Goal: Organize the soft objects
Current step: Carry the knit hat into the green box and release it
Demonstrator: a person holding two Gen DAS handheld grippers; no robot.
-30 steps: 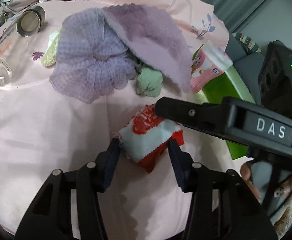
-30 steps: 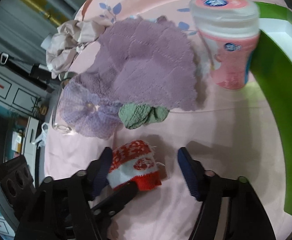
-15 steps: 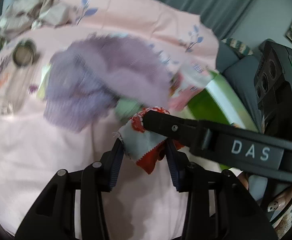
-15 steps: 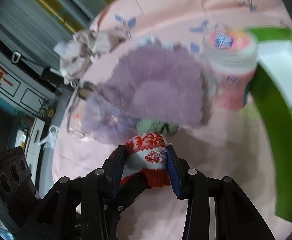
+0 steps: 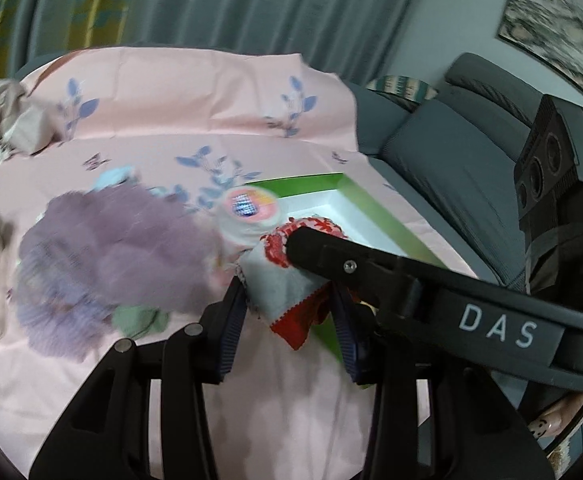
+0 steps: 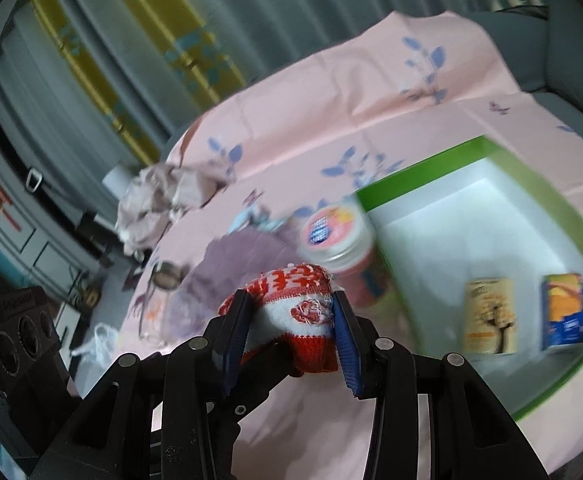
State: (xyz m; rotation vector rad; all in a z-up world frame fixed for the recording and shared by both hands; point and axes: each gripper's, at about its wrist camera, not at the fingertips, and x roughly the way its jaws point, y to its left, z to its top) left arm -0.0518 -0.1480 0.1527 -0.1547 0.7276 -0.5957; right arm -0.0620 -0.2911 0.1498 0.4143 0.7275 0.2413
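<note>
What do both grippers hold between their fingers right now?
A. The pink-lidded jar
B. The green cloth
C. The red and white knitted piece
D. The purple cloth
C: the red and white knitted piece sits clamped in the right gripper, and the left gripper pinches its other end, lifted off the pink sheet.

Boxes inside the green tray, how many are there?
2. In the green tray, a yellow-brown box stands near the right side, with a blue and orange box to its right. The tray's near part is out of view, so more may be hidden.
</note>
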